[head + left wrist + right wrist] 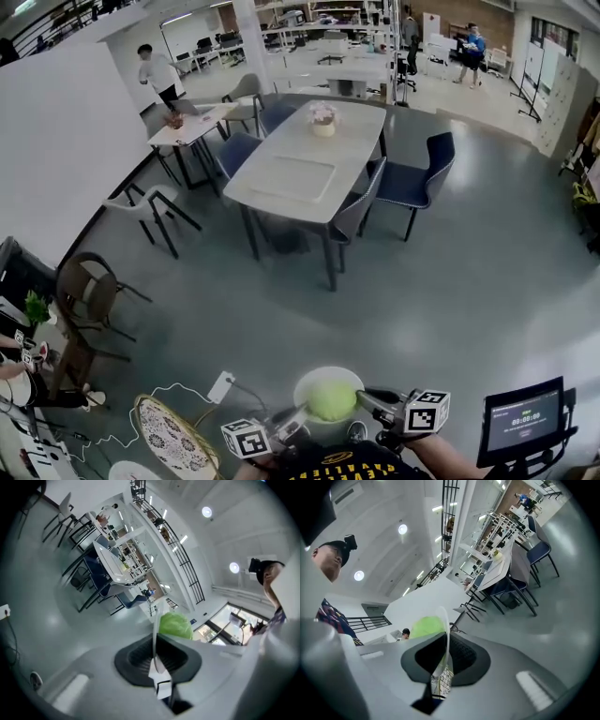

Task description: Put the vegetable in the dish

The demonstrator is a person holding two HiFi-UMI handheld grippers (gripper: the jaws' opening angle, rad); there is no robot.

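While the dish (317,374) hung in the air close to the person's body, both grippers were pinching it by the rim. The left gripper (157,656) was clamped narrow on the thin white edge at one side. The right gripper (443,660) had the same grip on the opposite side. The vegetable (331,400), a round light-green head, sat inside the dish between the two grippers. Nothing supported the dish from below; the head view showed only grey floor (450,300) under it. A long white desk (300,178) with chairs stood well apart, further into the room.

Judged from this, the vegetable was already in the dish, which had yet to be set down somewhere.

Risks:
- The rim is thin and smooth, so either pinch could slip and the dish would drop.
- The round head could roll out if one gripper dipped and the dish tilted.
- Pulling the grippers apart or twisting them unevenly could pop the rim free.
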